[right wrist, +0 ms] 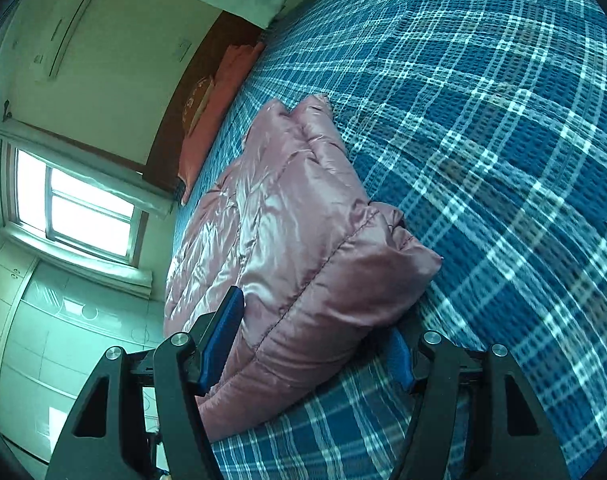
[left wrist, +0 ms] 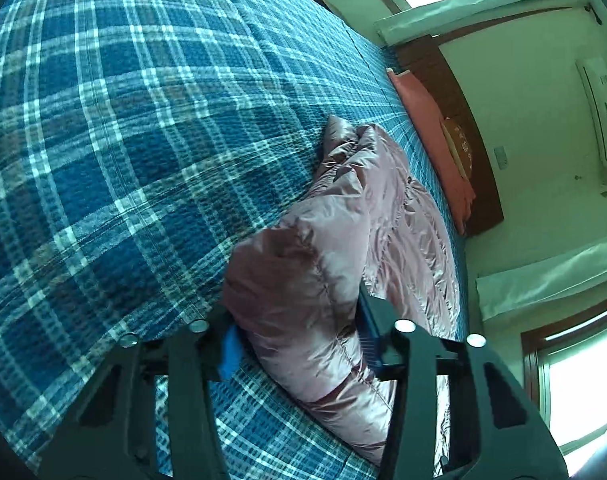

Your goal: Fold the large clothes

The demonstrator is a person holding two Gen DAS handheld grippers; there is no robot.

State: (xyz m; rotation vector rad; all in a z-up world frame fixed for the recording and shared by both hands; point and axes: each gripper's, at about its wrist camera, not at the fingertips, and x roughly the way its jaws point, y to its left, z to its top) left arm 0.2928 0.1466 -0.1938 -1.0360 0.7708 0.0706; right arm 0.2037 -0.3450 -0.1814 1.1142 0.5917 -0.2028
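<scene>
Left gripper (left wrist: pixel 303 344): fingers part-closed, pads clamped on puffy fold of pink quilted down jacket (left wrist: pixel 343 240). Right gripper (right wrist: pixel 307 344): fingers fairly wide, also pinching thick jacket edge (right wrist: pixel 303 240). Jacket lies on bed with blue plaid bedspread (left wrist: pixel 123 140), stretching toward 1 o'clock in left view, 11 o'clock in right. Judgement: keep both grips level, lay fold flat, squeeze air out. No readable writing.
</scene>
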